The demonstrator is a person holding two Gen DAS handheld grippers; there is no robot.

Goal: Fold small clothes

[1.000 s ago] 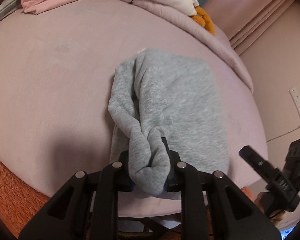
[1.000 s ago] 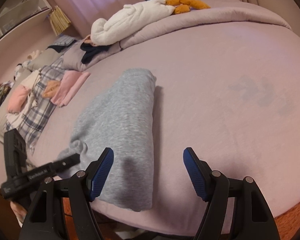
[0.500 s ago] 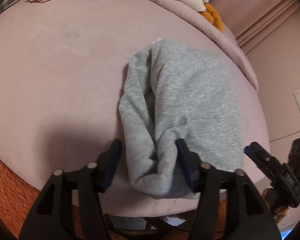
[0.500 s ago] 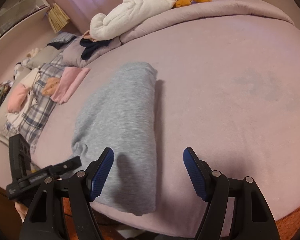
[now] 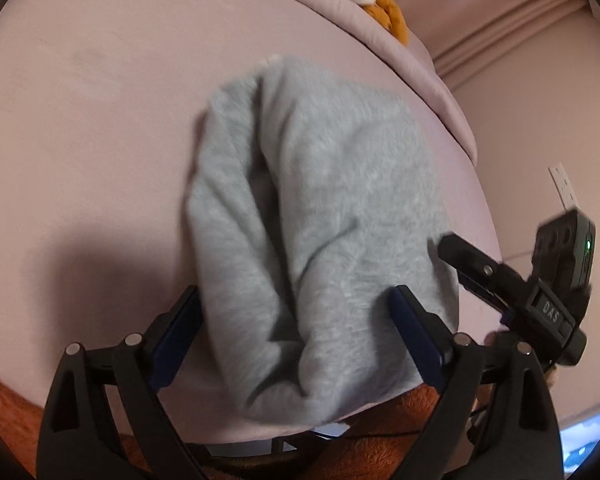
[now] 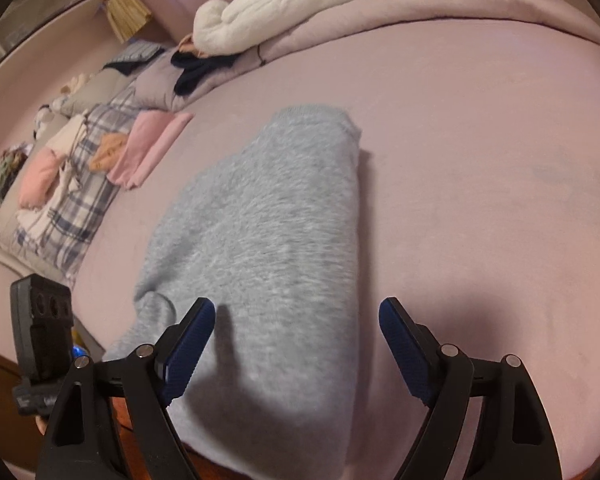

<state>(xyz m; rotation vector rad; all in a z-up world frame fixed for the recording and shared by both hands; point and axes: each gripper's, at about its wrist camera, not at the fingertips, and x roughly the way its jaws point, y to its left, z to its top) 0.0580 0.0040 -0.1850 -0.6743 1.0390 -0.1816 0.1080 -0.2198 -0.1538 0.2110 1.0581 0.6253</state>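
**Grey garment lies half-folded at the near edge, both grippers letting go**

Nearest to the cameras are the two tools. The left gripper (image 5: pixel 296 320) has its jaws spreading apart; the bunched near end of the grey garment (image 5: pixel 320 216) sits between them, but the blue pads do not press on it. The right gripper (image 6: pixel 296 340) is also widening its jaws, and it stands over the right near part of the same cloth, with nothing clamped.

The garment lies on the mauve bed cover (image 6: pixel 480 160), its near end reaching the edge of the bed, its far end pointing to the middle. It is folded lengthwise, with a thick rolled fold along its left side in the left wrist view.

I judge it as a soft, fleecy knit: light, not fragile, not slippery, but thick, so several layers will resist a sharp crease and may spring open. It will sag when lifted, therefore one point of hold is not enough. The best places seem to be the two near corners, one for each gripper, pinching all layers together, then carrying them toward the far end.

Further away lie folded pink clothes (image 6: pixel 148 148) on a checked blanket (image 6: pixel 80 208), and a white plush toy (image 6: pixel 284 8) on the far quilt.
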